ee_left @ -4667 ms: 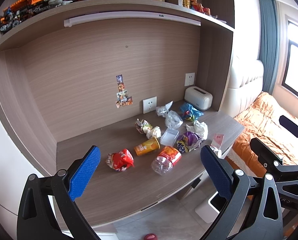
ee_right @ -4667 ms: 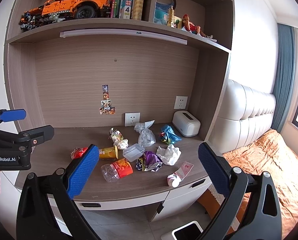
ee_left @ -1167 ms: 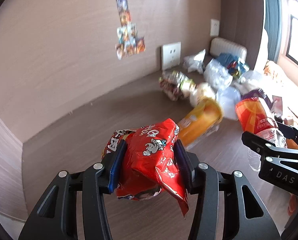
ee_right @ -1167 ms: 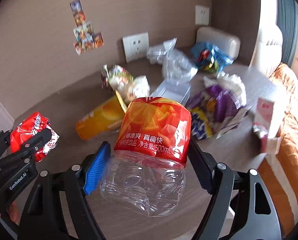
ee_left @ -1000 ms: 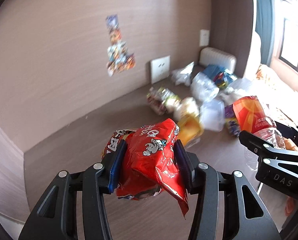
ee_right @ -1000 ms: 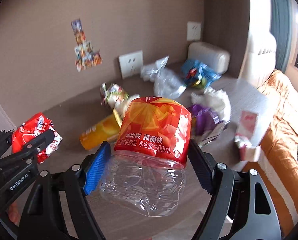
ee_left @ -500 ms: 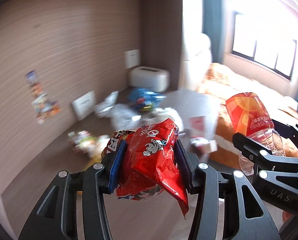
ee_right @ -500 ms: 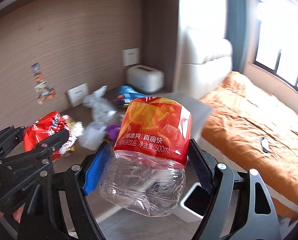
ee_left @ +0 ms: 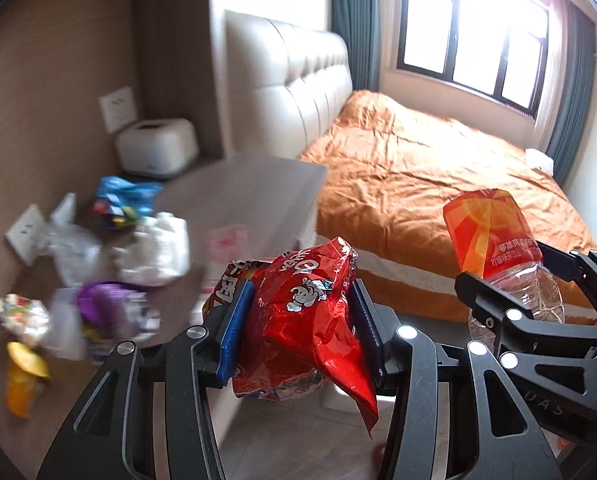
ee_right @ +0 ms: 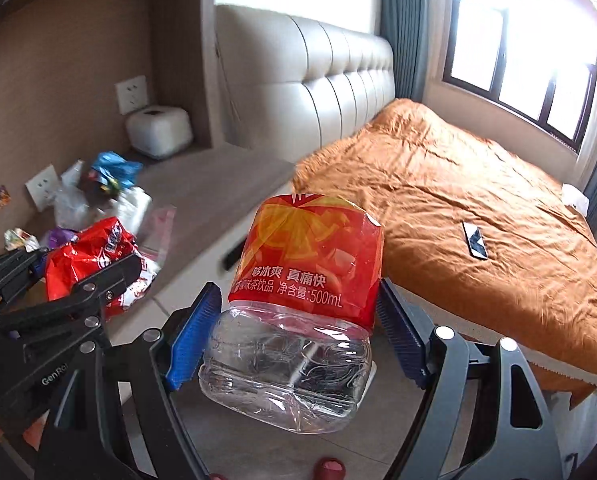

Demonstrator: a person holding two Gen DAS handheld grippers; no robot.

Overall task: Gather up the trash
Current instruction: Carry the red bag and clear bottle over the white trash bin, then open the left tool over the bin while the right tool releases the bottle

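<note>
My left gripper (ee_left: 300, 328) is shut on a crumpled red snack bag (ee_left: 302, 300), whose torn corner hangs down past the fingers. A clear plastic bottle (ee_right: 306, 264) with an orange-red label sits crushed between the blue pads of my right gripper (ee_right: 296, 336), which is shut on it. Both are held in the air past the desk's end, over grey floor tiles. The left wrist view shows the bottle (ee_left: 494, 240) at the right. In the right wrist view the red bag (ee_right: 90, 256) shows at the left. A white bin's edge (ee_left: 334, 400) peeks out under the red bag.
More trash lies on the desk (ee_left: 238, 188) at the left: a blue bag (ee_left: 122, 200), white tissue (ee_left: 154, 244), a purple wrapper (ee_left: 102, 300), a yellow cup (ee_left: 22, 376). A white box (ee_left: 158, 152) stands at the back. A bed with an orange cover (ee_right: 478, 208) and a phone (ee_right: 474, 240) fills the right.
Both grippers have swung right, away from the desk and toward the bed, each still holding its item. The desk trash has slid to the left edge of both views.
</note>
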